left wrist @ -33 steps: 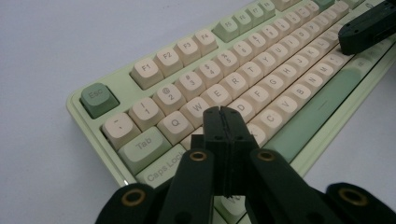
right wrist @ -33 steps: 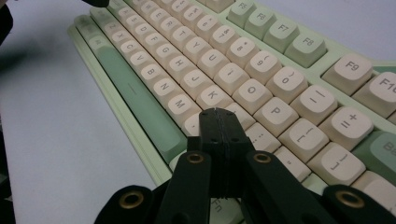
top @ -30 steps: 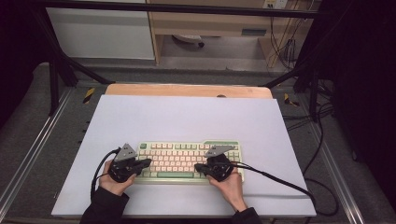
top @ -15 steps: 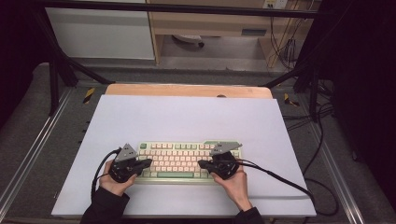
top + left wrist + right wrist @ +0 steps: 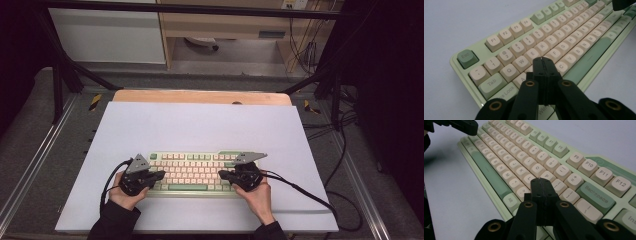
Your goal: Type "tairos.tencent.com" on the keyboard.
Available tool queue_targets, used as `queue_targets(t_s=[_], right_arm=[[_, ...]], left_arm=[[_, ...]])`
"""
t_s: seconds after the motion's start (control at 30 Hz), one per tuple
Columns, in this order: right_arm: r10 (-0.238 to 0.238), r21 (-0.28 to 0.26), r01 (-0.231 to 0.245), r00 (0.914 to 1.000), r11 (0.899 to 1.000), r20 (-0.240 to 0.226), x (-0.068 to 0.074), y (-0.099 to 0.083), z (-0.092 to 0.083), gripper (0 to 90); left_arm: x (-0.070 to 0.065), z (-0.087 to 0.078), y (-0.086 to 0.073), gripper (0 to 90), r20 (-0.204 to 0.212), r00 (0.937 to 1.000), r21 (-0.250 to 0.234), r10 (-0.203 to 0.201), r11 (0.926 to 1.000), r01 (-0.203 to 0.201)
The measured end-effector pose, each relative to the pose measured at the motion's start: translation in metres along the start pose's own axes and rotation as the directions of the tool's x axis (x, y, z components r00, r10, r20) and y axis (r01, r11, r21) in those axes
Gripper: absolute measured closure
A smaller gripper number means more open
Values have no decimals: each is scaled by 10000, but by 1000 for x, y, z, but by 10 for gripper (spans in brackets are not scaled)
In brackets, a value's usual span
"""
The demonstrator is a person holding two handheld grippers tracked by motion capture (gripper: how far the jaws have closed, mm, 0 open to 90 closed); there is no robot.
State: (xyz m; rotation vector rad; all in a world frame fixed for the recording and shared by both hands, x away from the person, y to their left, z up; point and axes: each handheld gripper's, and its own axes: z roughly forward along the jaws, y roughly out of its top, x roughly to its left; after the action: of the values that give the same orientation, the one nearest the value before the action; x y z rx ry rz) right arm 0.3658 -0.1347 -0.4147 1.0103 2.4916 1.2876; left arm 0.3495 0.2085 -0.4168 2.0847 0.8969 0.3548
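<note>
A pale lilac sheet covers the tabletop (image 5: 200, 125), with a strip of bare wood showing along its far edge. On the near half of the sheet lies a light green keyboard (image 5: 195, 171) with cream keycaps and darker green modifier keys, set square to the person and roughly centred.

The person's forearms come in from the near edge, one hand at each end of the keyboard. The left gripper (image 5: 159, 175) points inward over the keyboard's left end; in the left gripper view its jaws are pressed together with nothing between them, their tips just above the keys near A and S. The right gripper (image 5: 224, 174) mirrors it at the right end; in the right gripper view its jaws are likewise closed and empty, their tips over the keys below P.
</note>
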Motion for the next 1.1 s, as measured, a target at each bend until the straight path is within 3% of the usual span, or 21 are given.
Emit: queue_targets(t_s=[0.57, 1.1], right_arm=[[-41, 80, 40, 10000, 10000, 75, -1, -2, -2, 900], [-62, 90, 61, 9999, 9999, 89, -1, -2, -3, 900]], left_arm=[[-11, 7, 10, 897, 67, 9997, -20, 242, 9997, -241], [-25, 29, 25, 897, 93, 9991, 172, 403, 9990, -405]])
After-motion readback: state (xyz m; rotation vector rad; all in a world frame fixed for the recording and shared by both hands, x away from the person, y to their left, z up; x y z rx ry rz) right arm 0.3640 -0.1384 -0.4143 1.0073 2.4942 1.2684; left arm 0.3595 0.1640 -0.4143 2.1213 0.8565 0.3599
